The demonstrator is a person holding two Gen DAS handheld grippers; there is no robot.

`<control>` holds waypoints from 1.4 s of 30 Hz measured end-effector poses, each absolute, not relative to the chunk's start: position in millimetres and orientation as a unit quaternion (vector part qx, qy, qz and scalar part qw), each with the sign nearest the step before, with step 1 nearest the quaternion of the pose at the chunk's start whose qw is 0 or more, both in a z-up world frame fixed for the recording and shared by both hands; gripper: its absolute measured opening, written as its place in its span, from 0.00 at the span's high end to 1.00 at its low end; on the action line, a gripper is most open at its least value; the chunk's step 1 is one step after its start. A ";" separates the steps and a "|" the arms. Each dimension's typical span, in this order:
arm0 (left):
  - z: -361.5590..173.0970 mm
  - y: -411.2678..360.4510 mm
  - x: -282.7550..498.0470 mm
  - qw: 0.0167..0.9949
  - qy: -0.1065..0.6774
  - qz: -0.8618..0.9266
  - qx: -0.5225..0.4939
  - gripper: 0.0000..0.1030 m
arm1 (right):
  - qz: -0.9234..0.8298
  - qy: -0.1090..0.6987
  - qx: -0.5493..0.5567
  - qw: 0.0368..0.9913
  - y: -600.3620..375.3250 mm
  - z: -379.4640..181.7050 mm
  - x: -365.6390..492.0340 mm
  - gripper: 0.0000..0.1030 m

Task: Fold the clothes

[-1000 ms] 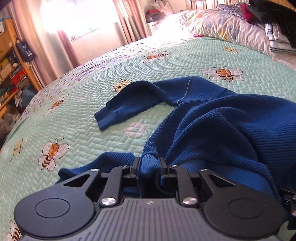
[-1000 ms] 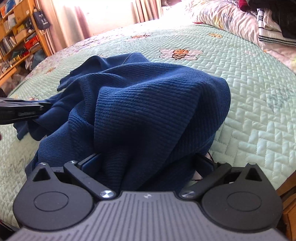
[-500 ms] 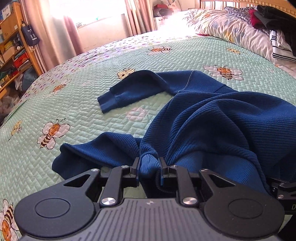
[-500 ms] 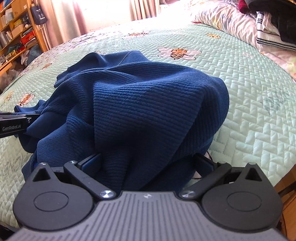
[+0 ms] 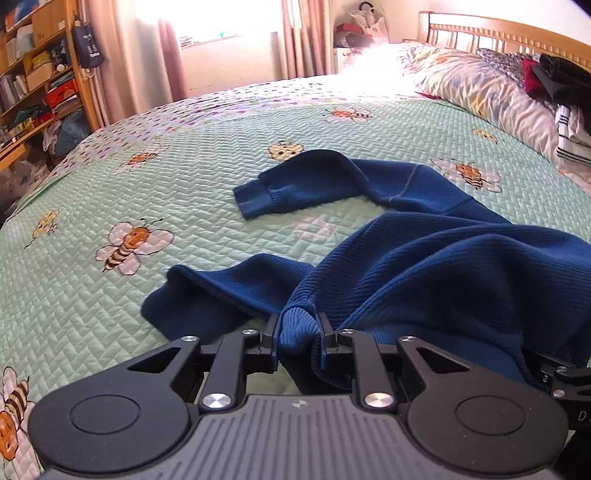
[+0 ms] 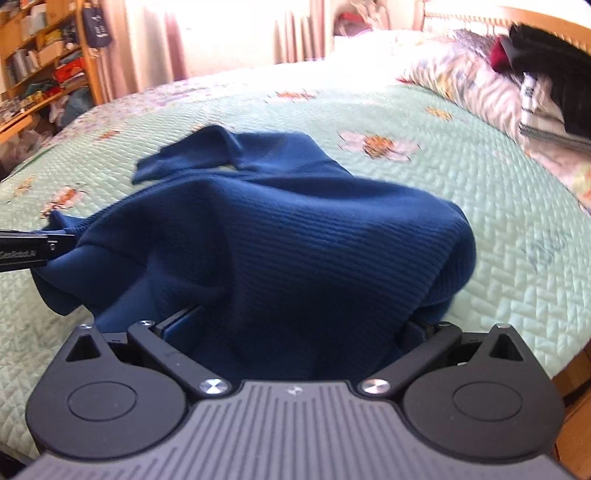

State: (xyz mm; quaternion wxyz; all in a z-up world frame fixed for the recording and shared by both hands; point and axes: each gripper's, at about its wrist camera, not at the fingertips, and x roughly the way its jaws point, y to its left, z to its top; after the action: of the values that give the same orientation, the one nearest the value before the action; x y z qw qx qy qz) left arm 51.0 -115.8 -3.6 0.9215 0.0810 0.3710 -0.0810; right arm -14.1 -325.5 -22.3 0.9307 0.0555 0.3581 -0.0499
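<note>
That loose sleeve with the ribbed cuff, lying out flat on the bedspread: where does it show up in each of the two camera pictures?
Left wrist view: the sleeve lies just above the middle, cuff pointing left, on the green bee bedspread.
Right wrist view: the sleeve shows upper left, blurred, behind the bunched sweater.
Shared landmark: the wooden bookshelf at upper left in both.

Your blue sweater (image 5: pixel 443 280) is ribbed knit cloth, matt. The bedspread (image 5: pixel 184 192) at eleven o'clock is quilted cloth with a slight sheen. Your left gripper (image 5: pixel 297 341) is matt black plastic with shiny metal screws. The headboard (image 5: pixel 498 35) at one o'clock is glossy wood.
</note>
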 end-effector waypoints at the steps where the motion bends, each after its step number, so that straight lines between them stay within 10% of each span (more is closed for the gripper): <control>1: -2.7 -111.1 49.9 0.923 0.370 -0.076 0.079 0.80 | -0.045 0.356 0.051 0.932 -322.2 -20.5 -14.5 0.00; 27: 13.1 36.9 35.7 0.924 0.374 0.084 -0.011 0.74 | 0.122 0.304 0.204 0.923 -420.9 12.6 -61.3 0.00; 35: 13.4 -53.5 63.8 0.926 0.372 -0.034 0.051 0.24 | -0.018 0.307 0.282 0.909 -463.1 -29.8 -31.1 0.00; 42: 12.6 -132.8 115.1 0.915 0.384 -0.084 0.086 0.12 | 0.017 0.306 0.176 0.935 -379.2 -72.0 -32.0 0.00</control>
State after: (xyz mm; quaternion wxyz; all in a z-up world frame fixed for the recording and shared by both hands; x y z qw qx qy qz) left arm 115.1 -132.8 12.6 0.9154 0.0861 0.3843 -0.0835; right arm -32.0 -379.2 -72.0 0.9353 0.1762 0.3063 0.0169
